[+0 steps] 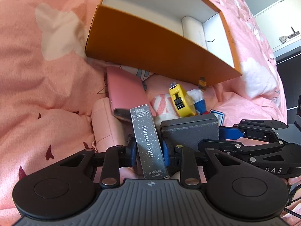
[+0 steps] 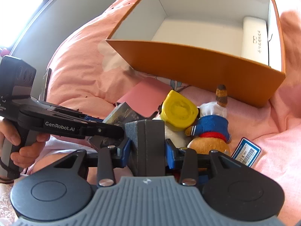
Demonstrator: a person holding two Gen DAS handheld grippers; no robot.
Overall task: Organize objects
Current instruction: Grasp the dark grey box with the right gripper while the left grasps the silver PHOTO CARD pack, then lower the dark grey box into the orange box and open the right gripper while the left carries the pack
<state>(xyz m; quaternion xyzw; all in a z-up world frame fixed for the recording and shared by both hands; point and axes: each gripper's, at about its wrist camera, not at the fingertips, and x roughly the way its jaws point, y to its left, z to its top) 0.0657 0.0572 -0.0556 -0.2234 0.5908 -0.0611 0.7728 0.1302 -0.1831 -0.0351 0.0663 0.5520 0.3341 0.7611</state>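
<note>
pink bedding (image 1: 47, 86), bright window (image 2: 22, 5), grey wall (image 2: 62, 13)

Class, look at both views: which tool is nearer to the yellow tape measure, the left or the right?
Right. The right tool, clamped on a grey box, sits just beside the tape measure. The left tool, gripping the photo card box, is farther off, beyond the grey box.

Left gripper (image 1: 148, 148): tilted steeply downward, blue pads pressed against both sides of a grey photo card box (image 1: 148, 141). Right gripper (image 2: 147, 146): tilted downward beside it, pads clamped on a dark grey case (image 2: 148, 141). A hand (image 2: 20, 145) wraps the left gripper's handle.
</note>
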